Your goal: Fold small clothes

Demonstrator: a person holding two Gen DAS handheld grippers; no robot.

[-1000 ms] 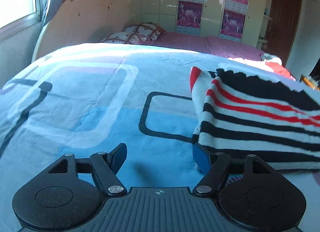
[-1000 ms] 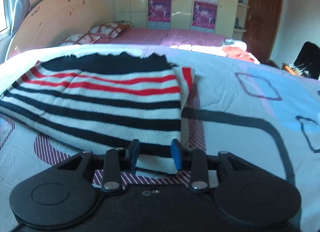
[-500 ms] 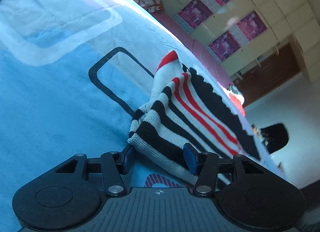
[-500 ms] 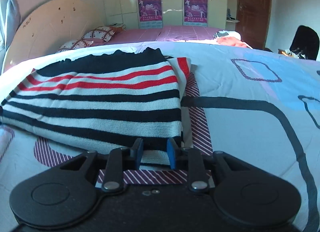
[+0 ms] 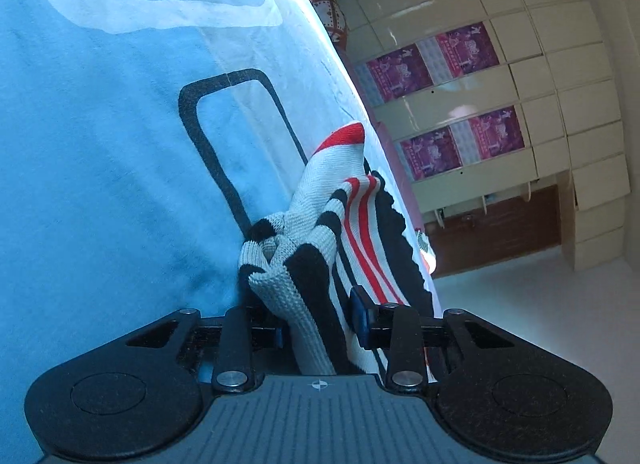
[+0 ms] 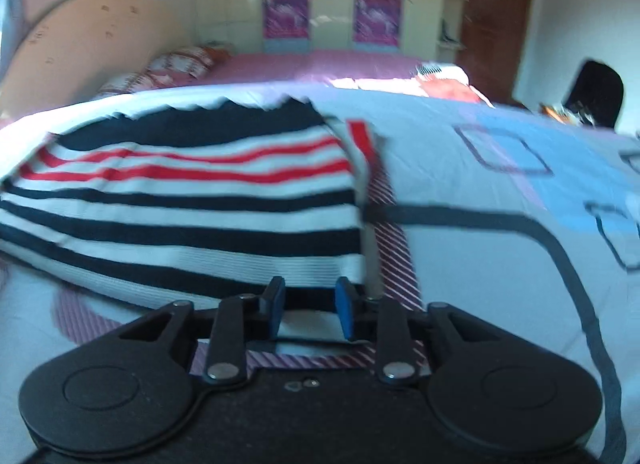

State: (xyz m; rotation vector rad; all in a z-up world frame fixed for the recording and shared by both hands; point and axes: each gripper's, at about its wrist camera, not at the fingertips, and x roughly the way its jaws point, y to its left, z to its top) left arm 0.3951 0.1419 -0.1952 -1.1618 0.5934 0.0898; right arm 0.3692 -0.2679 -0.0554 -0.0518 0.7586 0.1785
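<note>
Left gripper (image 5: 318, 322) jaws, just closing, clamp the bunched near corner of the striped sweater (image 6: 192, 219); right gripper (image 6: 310, 310) jaws, narrowing, straddle its near hem. Soft, light knit on the bed (image 6: 480, 264); grip corners.

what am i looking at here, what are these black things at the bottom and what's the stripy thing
The black shapes are two hand-held grasping tools with blue pads; a person holds one in each hand, and a camera on each looks forward along its fingers. One picture comes from the left tool, tilted sideways, the other from the right tool. Both reach for a folded striped sweater lying on a blue patterned bedspread. The left tool has just been closing and pinches a bunched corner. The right tool's pads sit on either side of the near hem, closing too.
</note>
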